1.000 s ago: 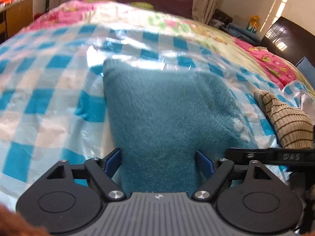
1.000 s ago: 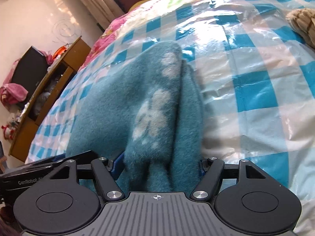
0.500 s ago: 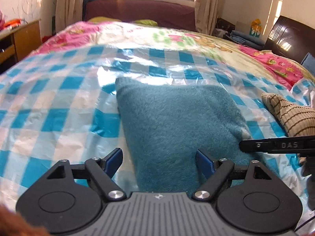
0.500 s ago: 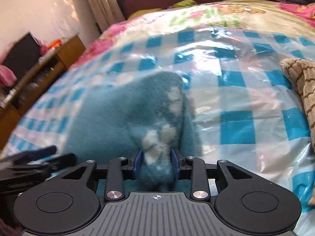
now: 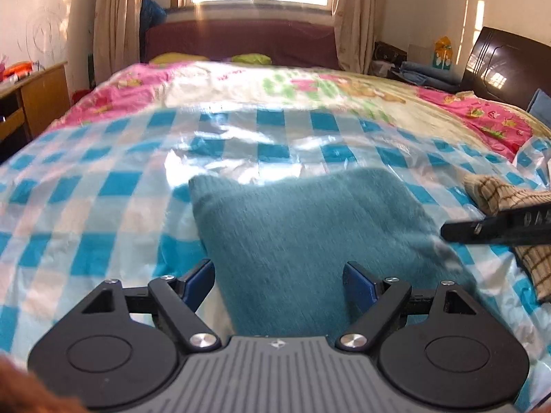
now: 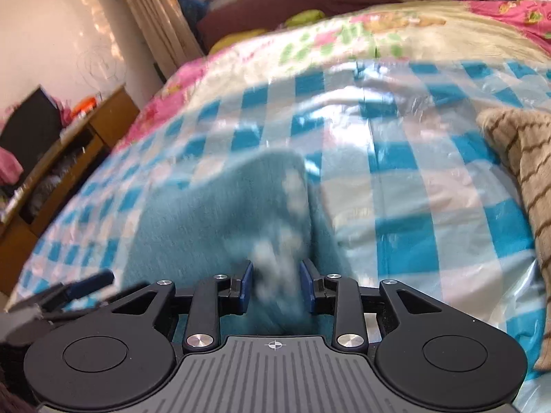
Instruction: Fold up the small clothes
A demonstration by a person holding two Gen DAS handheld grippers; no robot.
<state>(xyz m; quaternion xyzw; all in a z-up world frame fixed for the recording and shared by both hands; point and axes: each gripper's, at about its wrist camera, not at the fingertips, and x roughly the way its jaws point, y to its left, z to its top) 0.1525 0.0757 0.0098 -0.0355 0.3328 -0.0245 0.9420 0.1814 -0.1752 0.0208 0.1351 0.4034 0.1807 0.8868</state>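
A teal fleece garment (image 5: 303, 237) lies on the blue-checked plastic sheet (image 5: 103, 186) on the bed. My left gripper (image 5: 279, 282) is open, its blue fingers on either side of the garment's near edge. My right gripper (image 6: 277, 285) is shut on a bunched fold of the teal garment (image 6: 220, 216), which has pale spots. The right gripper's tip shows at the right edge of the left wrist view (image 5: 496, 227).
A beige striped garment (image 6: 523, 179) lies to the right on the sheet; it also shows in the left wrist view (image 5: 499, 196). A wooden desk (image 6: 69, 158) stands left of the bed. A dark headboard (image 5: 506, 65) is at the right, a window behind.
My right gripper has closed on the fold of the teal garment and pulled back. Both grippers have risen and drawn back, so more of the bed and room shows. The left stays open.
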